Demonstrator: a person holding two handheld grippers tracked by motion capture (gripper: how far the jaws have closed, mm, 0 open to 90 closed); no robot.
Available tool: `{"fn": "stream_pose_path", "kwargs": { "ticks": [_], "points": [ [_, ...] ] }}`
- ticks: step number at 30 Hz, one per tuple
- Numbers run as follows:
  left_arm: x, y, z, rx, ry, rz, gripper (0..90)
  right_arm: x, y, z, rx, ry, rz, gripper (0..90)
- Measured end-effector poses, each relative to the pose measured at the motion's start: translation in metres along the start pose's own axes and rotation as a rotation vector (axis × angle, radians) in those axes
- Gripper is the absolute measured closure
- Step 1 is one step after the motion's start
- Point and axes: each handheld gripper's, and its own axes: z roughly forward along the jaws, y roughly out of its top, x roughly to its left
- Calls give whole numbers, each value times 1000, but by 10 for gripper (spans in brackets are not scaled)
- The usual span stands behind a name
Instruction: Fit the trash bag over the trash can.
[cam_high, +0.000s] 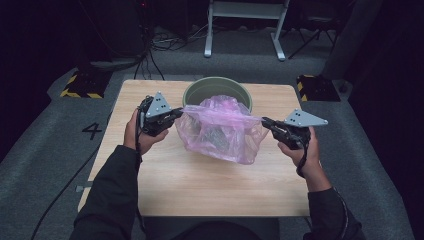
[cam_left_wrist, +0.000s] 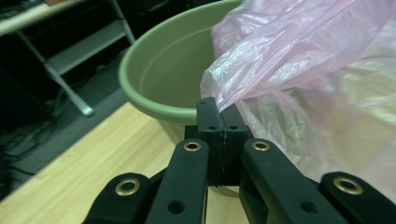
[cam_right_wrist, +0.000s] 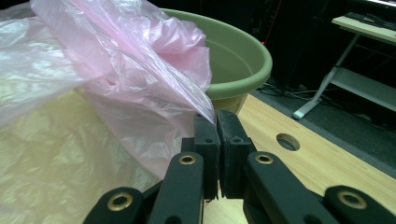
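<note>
The wooden tabletop (cam_high: 165, 185) carries a green bucket (cam_high: 200, 90) at its far edge, and the pink plastic bag (cam_high: 220, 131) hangs stretched just in front of it, touching the rim. The left tool (cam_high: 176, 114) and right tool (cam_high: 265, 121) are each clenched on opposite edges of the bag mouth. The step in hand appears to be spreading the mouth open; the next move likely calls for carrying it over the bucket rim without losing either grip.

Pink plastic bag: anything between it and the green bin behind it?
Nothing visible. The translucent pink plastic bag hangs stretched between the left gripper and right gripper, directly in front of the round green plastic bin, partly overlapping its rim.
</note>
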Motion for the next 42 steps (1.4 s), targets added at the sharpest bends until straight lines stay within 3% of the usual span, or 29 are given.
{"fn": "stream_pose_path", "kwargs": {
  "ticks": [1,7,10,15,17,28,30,31,32,34,38,42],
  "points": [
    [0,0,1,-5,8,12,898,-1,1,1,2,-6,-2,877],
    [5,0,4,-37,30,0,851,-7,10,11,-3,-80,-39,881],
    [9,0,5,-45,38,-10,831,-16,20,20,-30,-53,10,886],
    [19,-1,5,-58,52,-40,860,-24,34,34,-33,-74,-7,885],
    [23,-2,8,-61,56,-54,877,-31,38,41,-34,-44,30,884],
    [40,-12,24,-30,91,-123,853,-50,39,75,26,-38,78,881],
    [40,-12,25,-25,109,-130,788,-51,39,77,28,-45,77,881],
    [39,-11,24,-12,139,-145,726,-51,38,76,28,-44,80,881],
    [38,-10,24,-8,146,-156,594,-51,37,76,23,-41,82,881],
    [35,-10,17,-7,147,-171,442,-51,35,73,22,-39,83,881],
    [28,-9,-6,-69,73,-168,297,-48,34,65,3,-28,74,881],
    [15,-4,-29,-78,38,-114,234,-42,35,59,7,-21,50,882]
  ]
}}
